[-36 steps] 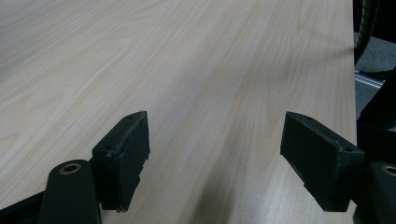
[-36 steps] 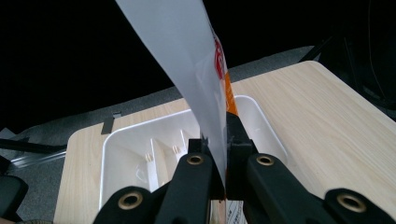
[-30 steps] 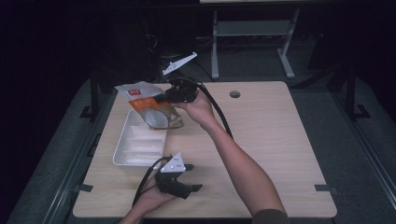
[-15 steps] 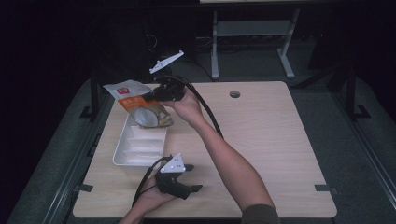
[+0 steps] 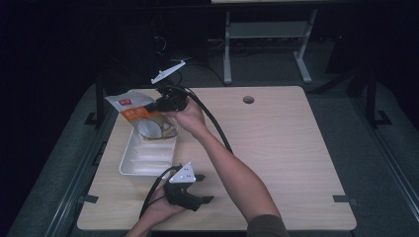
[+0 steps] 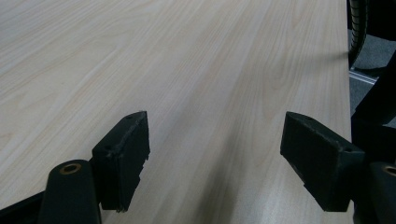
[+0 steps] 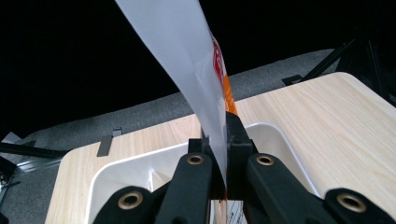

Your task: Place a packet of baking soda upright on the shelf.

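The right claw (image 5: 159, 104) is clamped on a snack pouch (image 5: 141, 114), held above the far end of the white tray (image 5: 143, 160) at ten o'clock on the surface (image 5: 286, 148); the left claw (image 5: 203, 188) rests at six o'clock, jaws wide with nothing between them.

Two black grippers with brass rivets: left gripper (image 5: 207, 199) at 6 o'clock bears a grey triangular plate; right gripper (image 5: 157, 105) trails a thick black cable.
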Demonstrator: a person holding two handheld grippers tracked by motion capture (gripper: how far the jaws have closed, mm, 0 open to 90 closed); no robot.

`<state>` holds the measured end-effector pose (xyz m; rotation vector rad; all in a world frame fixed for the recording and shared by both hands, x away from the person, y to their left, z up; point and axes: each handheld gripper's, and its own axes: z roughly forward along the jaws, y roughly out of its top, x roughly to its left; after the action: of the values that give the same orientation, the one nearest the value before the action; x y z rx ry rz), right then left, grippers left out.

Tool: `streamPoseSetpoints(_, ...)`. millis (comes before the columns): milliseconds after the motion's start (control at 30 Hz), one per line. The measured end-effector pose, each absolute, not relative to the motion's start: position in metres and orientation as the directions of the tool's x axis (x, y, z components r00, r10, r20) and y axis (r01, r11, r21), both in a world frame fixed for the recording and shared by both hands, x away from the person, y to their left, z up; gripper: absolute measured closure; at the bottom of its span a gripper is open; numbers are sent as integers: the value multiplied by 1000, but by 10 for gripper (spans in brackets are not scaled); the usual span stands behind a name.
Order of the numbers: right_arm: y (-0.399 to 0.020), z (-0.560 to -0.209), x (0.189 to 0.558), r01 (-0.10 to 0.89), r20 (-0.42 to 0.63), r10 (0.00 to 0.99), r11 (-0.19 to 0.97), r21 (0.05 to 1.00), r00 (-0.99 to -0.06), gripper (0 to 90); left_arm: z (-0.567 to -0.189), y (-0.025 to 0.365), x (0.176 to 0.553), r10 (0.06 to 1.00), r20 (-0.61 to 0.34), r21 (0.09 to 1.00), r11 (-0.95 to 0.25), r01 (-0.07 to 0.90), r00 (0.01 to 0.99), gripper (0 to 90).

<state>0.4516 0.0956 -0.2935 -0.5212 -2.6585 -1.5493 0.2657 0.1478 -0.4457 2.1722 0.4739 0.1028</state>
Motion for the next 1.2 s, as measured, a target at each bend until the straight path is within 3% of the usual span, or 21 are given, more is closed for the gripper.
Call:
streamPoseSetpoints(967,108,-357,463,381,286,277,397,835,-917,890,-446,149,266,373,-76,783,-552,287,925,236)
streamPoseSetpoints(1200,103,-360,461,385,283,283,433,815,-916,809,-447,148,266,372,-76,782,-554,287,925,236)
